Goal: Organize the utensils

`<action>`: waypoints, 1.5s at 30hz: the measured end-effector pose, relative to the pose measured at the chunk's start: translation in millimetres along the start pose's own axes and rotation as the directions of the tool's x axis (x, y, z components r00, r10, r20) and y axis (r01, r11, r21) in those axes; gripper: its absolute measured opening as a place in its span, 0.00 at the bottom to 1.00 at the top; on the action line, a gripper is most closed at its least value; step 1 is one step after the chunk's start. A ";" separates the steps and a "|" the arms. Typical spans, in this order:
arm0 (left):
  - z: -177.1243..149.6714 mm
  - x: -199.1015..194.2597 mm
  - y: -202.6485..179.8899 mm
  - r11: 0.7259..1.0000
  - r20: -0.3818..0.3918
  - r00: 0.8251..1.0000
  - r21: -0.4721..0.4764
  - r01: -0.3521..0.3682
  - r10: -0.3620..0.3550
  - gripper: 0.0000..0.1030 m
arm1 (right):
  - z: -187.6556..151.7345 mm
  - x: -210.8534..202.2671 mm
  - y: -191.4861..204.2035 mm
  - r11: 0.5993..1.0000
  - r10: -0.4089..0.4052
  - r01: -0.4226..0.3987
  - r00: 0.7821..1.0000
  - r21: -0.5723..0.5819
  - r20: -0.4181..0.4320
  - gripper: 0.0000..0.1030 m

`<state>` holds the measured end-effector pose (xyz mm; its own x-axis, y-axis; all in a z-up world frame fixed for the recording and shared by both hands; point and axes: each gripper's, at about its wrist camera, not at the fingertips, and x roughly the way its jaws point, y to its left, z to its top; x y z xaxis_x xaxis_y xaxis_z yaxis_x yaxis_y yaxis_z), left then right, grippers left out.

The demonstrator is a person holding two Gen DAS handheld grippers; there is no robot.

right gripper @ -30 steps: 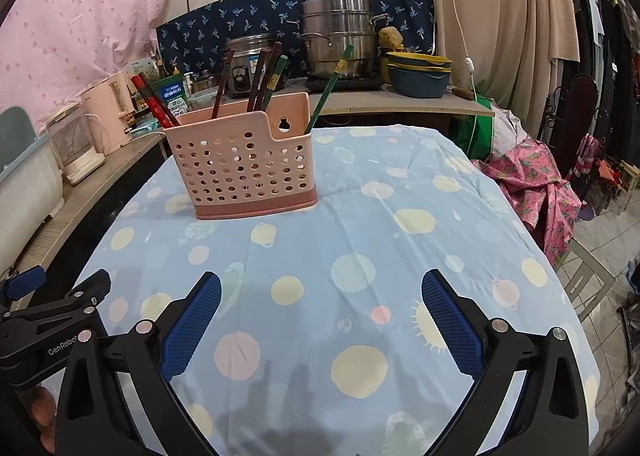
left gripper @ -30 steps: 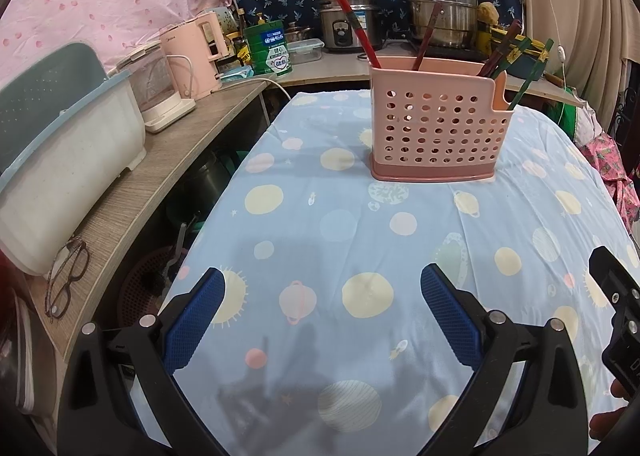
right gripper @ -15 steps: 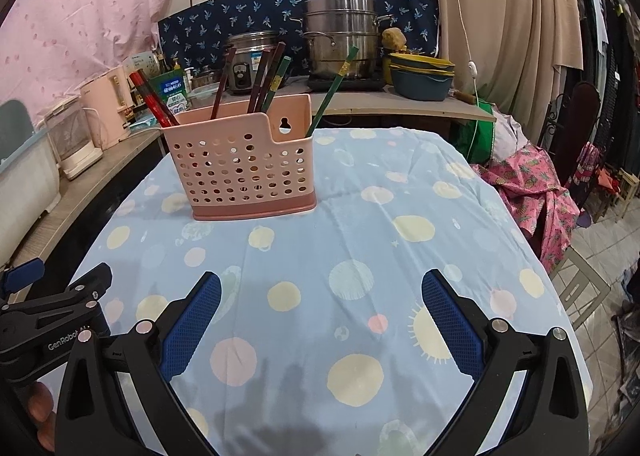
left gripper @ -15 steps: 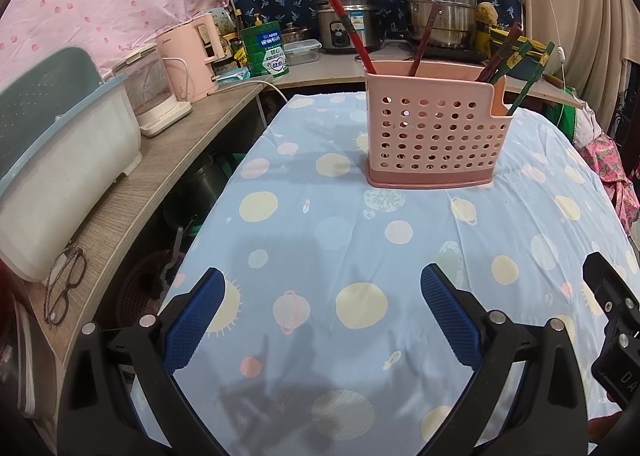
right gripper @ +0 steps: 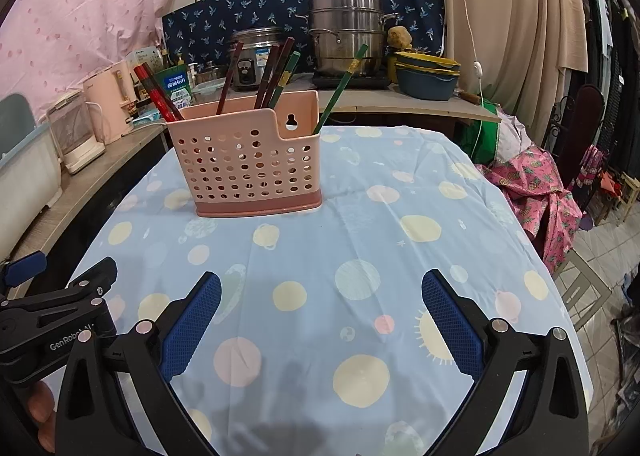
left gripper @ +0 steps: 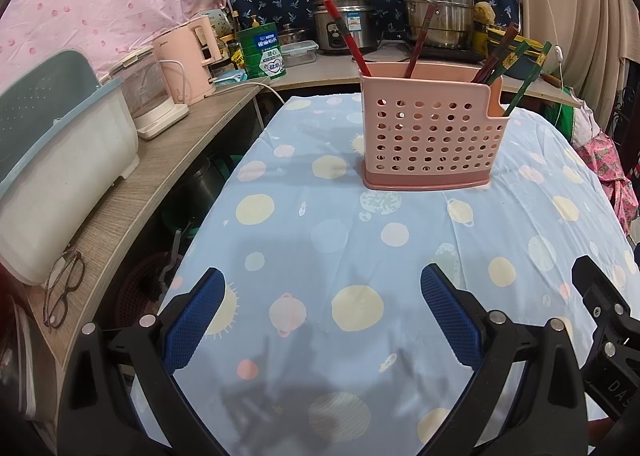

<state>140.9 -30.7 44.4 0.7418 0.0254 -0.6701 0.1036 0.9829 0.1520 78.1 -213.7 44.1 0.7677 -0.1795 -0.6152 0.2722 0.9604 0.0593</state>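
A pink perforated utensil holder [left gripper: 430,136] [right gripper: 248,160] stands upright on the blue dotted tablecloth [left gripper: 320,240] [right gripper: 360,240], far side of the table. Red, brown and green chopsticks [left gripper: 346,36] [right gripper: 276,72] lean out of its compartments. My left gripper [left gripper: 322,320] is open over the near cloth, nothing between its blue pads. My right gripper [right gripper: 322,320] is open too and holds nothing. Each gripper shows at the edge of the other's view.
A wooden counter [left gripper: 152,176] runs along the left with a white bin [left gripper: 60,176], glasses [left gripper: 64,292] and a pink kettle [left gripper: 192,60]. Steel pots [right gripper: 346,40], a rice cooker [right gripper: 252,56] and bowls [right gripper: 426,74] stand behind. Pink cloth [right gripper: 536,196] lies right of the table.
Both grippers have drawn slightly back and up from the holder, which sits a little farther off. Nothing was taken or let go.
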 end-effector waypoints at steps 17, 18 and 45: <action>-1.2 5.1 -1.8 1.000 -0.025 1.000 -0.004 0.014 -0.014 0.91 | -1.3 4.2 5.2 1.000 0.008 -0.008 1.000 -0.009 -0.014 0.94; -1.2 5.7 -1.7 1.000 -0.026 1.000 -0.005 0.014 -0.015 0.91 | -1.2 4.5 5.0 1.000 0.007 -0.007 1.000 -0.009 -0.015 0.94; 21.1 -5.0 -5.1 1.000 -0.008 1.000 0.012 0.017 -0.017 0.91 | 9.4 4.2 2.3 1.000 0.009 -0.009 1.000 0.002 -0.024 0.94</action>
<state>150.7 -39.7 62.3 0.7349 0.0103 -0.6781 0.1239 0.9810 0.1493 87.5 -214.2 49.0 0.7558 -0.1660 -0.6334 0.2664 0.9616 0.0658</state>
